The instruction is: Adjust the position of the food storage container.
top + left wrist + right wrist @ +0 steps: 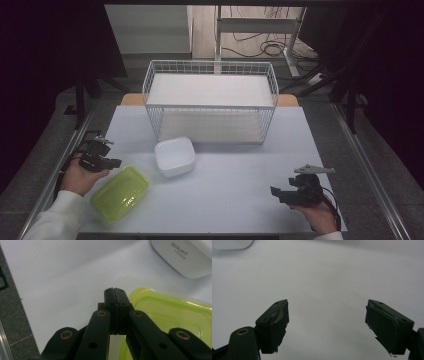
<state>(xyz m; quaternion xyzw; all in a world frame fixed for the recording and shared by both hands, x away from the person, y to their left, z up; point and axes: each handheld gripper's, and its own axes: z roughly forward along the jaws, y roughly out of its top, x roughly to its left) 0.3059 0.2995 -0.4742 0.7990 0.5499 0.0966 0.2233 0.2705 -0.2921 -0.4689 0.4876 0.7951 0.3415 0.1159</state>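
Blocking the green lid's [175, 315] near edge, left gripper [115, 291] jaws closed.

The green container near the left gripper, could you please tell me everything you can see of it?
The green container is a flat, rounded-corner rectangular box of translucent lime-green plastic, with a raised rim around its lid, which is on. It lies flat and askew near the front left of the white table, apart from the white bowl. The left gripper, jaws shut with nothing between them, sits just beside its edge; whether they touch I cannot tell.
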